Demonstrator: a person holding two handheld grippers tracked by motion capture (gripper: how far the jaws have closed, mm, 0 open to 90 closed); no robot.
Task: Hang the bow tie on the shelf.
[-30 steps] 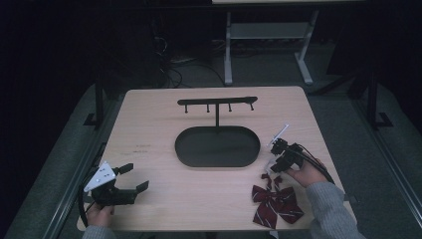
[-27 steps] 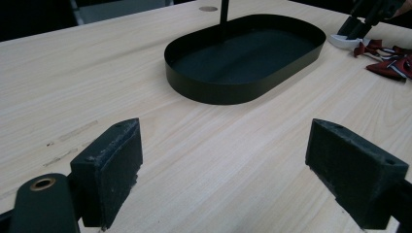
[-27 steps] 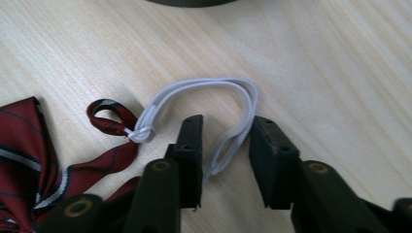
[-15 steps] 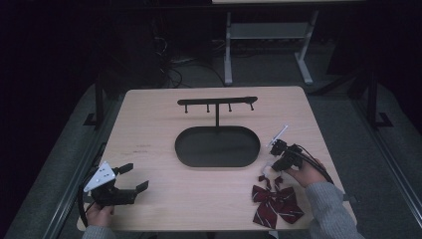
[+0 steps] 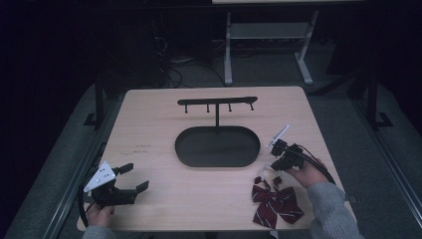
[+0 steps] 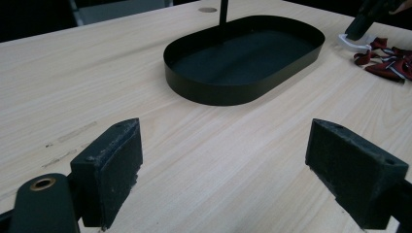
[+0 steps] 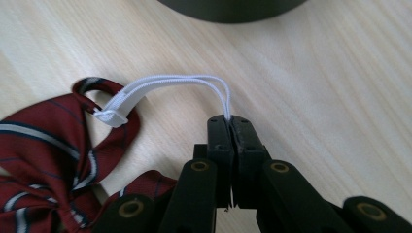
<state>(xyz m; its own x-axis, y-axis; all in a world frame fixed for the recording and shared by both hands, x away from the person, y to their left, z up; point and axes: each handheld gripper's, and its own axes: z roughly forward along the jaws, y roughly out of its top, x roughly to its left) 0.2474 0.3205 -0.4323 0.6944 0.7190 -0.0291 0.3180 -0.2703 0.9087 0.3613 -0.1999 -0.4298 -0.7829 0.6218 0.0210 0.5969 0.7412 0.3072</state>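
L tongs point(image 5: 130, 178) sit released, nothing btwn jaws, resting on surface point(image 5: 159, 119). Tray w/ hook stand point(image 5: 217, 144) lies btwn both tongs. R tongs point(image 7: 229, 127) have just closed, clenched on white elastic loop point(image 7: 175, 83) of red bow tie point(image 5: 276, 201), just beside them. Grab done; lift and hanging on hooks prob. left.

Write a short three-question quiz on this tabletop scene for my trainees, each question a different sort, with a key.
1. True or false: the left gripper is open with nothing between its jaws.
2. What does the right gripper pinch? A) the bow tie's red fabric B) the white elastic loop C) the tray's rim
3. Which thing stands at the table's middle, beyond the bow tie?

Key
1. True
2. B
3. The black oval tray with its hook stand
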